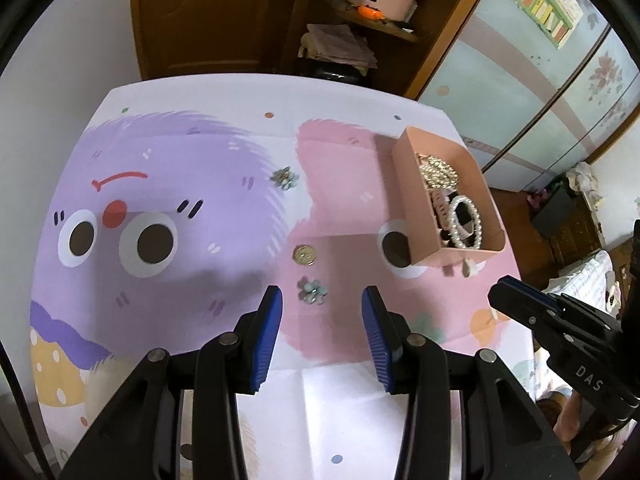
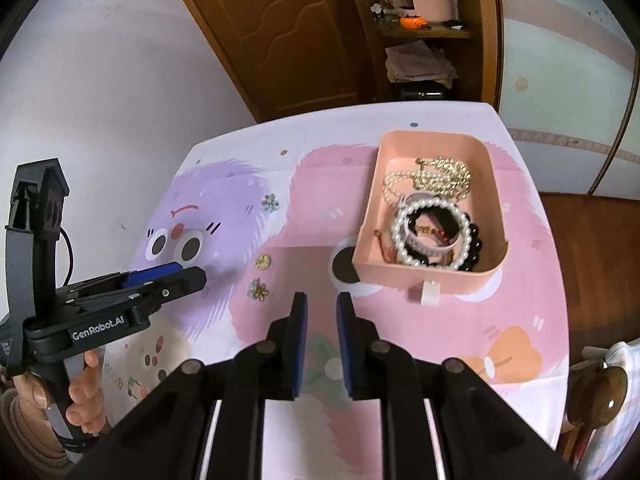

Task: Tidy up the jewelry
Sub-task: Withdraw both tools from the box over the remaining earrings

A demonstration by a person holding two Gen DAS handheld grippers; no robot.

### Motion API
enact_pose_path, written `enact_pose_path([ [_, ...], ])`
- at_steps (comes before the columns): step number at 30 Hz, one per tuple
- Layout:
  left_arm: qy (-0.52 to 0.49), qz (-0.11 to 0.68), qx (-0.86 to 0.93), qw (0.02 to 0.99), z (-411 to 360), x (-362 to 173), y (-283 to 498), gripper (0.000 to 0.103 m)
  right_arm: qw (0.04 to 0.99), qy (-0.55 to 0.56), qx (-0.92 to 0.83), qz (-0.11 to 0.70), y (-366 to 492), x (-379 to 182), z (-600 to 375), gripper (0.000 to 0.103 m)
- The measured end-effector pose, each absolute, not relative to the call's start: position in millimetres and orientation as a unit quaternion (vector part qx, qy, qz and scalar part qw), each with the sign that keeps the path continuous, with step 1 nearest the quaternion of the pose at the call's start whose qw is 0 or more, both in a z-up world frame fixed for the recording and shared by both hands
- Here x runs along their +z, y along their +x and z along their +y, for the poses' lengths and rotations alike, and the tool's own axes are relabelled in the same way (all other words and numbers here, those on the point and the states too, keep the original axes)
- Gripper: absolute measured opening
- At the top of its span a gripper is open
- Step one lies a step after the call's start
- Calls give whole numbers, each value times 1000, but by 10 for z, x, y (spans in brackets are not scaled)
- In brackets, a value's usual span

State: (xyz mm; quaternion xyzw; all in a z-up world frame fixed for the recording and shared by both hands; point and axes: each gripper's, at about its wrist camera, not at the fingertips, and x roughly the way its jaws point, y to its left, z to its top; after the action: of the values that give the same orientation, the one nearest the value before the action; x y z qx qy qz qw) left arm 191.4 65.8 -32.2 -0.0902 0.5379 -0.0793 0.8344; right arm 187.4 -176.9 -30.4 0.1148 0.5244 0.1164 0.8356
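Blue-padded, my left gripper [image 1: 322, 300] stands part open and empty, the near flower brooch [image 1: 312, 290] just ahead between its tips. My right gripper [image 2: 321, 304] shows a narrow empty gap. Beyond lie the gold coin [image 1: 304, 255], then the pink box [image 2: 434, 272] of jewelry.

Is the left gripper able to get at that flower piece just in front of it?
Probably yes. The left gripper is open and empty, and the near flower lies flat on the mat just ahead of its tips. Nothing lies between; the gold coin sits farther off.
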Motion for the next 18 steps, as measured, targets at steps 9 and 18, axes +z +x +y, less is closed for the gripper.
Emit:
enact_pose_path([
  [9,-77,546,-59,832,722,-490,1845,42,827,110,124,536,1836,-434,-1654,15],
  [18,-71,548,-44,832,812,-597,1858,43,817,107,132,551,1866,-598,-1533,15],
])
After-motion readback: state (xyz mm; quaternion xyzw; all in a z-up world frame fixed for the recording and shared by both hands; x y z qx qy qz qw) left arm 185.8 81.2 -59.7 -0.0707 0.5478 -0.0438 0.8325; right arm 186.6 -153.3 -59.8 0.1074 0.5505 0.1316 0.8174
